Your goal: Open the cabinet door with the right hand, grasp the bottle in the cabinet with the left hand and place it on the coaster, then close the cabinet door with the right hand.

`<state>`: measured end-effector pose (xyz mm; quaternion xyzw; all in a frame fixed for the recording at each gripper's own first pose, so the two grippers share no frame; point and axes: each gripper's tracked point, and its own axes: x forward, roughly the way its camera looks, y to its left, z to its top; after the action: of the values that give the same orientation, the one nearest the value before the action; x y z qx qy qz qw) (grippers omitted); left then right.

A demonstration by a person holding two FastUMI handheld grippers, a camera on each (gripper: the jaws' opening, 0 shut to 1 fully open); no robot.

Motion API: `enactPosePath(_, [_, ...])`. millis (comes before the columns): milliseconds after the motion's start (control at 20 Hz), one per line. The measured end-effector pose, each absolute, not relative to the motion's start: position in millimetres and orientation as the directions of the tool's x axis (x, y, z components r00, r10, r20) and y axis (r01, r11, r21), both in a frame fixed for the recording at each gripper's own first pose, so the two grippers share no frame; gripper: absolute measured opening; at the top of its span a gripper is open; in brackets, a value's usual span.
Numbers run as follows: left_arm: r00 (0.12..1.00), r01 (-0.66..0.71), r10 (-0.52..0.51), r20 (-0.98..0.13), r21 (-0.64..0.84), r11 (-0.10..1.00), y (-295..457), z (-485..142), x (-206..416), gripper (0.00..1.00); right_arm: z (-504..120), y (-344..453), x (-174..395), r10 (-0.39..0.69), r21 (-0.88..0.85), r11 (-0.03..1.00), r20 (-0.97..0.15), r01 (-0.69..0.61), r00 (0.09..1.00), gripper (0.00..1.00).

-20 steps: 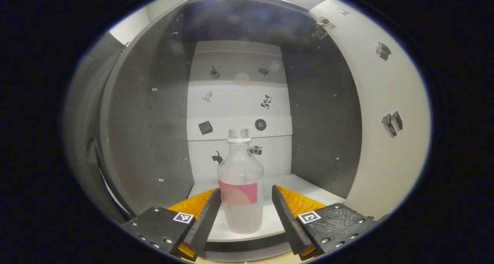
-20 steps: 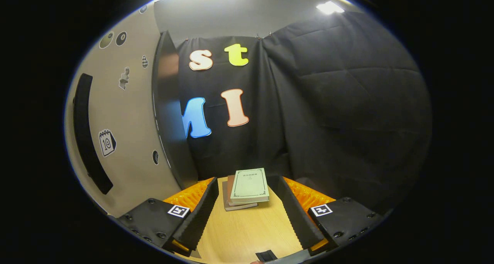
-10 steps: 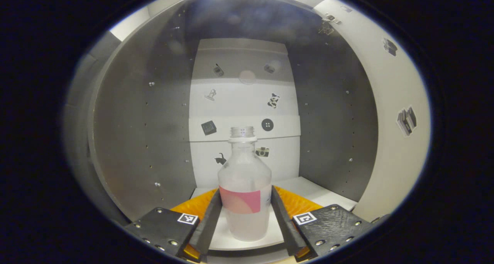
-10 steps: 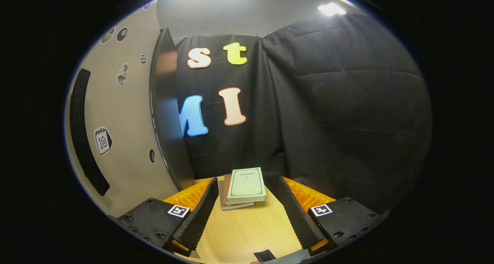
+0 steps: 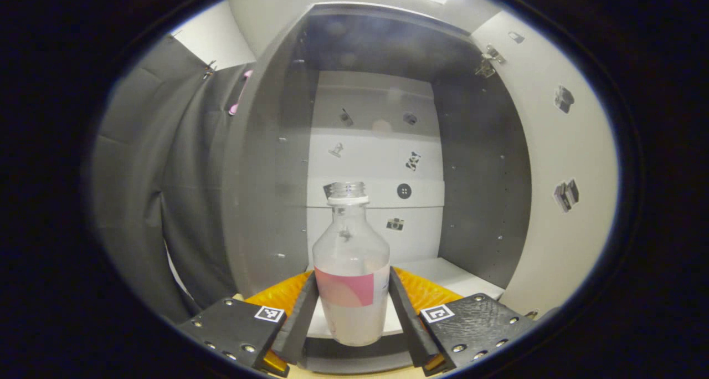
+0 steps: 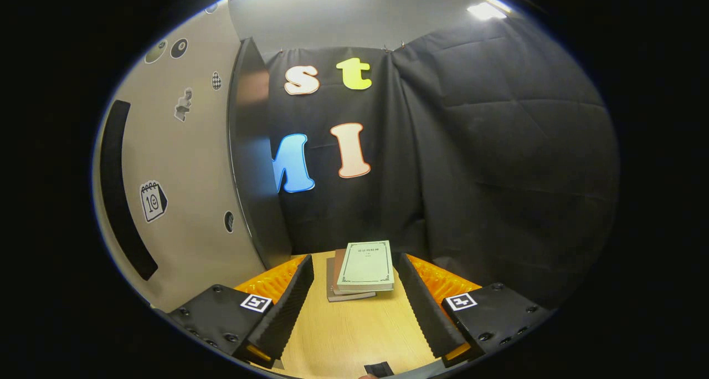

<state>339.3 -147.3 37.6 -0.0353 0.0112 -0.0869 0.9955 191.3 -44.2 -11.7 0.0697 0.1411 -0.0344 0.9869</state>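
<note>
Bottle gripped at the cabinet mouth — the carry to the coaster is where it could go wrong.

The left gripper (image 5: 350,312) has both fingers closed against the sides of the bottle (image 5: 350,268), pressing at its pink label, and the bottle stands upright at the front edge of the cabinet (image 5: 476,201) floor, its base seemingly just off the shelf. The bottle has no cap and looks empty, though its frosted wall hides any low liquid; a tilt would spill whatever is in it, and the smooth round wall could slip if the grip is light. The cabinet holds nothing else that I can see. The door (image 6: 183,201) stands open beside the right gripper (image 6: 354,307), whose fingers are spread wide and empty over the table (image 6: 354,340) near a stack of books (image 6: 363,268) — a careless swing could knock the door.
</note>
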Motion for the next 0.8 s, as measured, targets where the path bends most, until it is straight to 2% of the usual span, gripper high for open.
enactPosePath(300, [0.996,0.091,-0.091,0.009,-0.088,0.992,-101.0,37.2,286.3,0.76,-14.8,-33.3,199.6,0.047,0.145,0.989,-0.282,-0.006,0.958,0.98])
enactPosePath(500, [0.999,0.036,-0.035,0.01,-0.115,0.993,-70.9,26.0,251.4,0.72,-15.0,-29.0,203.1,0.095,0.148,0.987,-0.277,-0.056,0.956,0.98])
enactPosePath(650, [1.0,-0.009,0.008,-0.005,-0.115,0.993,-49.6,11.4,227.0,0.74,-14.7,-25.0,201.2,0.123,0.143,0.986,-0.274,-0.086,0.954,0.98])
enactPosePath(800, [0.999,-0.04,0.039,-0.011,-0.117,0.992,-34.5,-3.2,202.3,0.72,-18.3,-21.5,201.0,0.145,0.136,0.985,-0.278,-0.11,0.95,0.98])
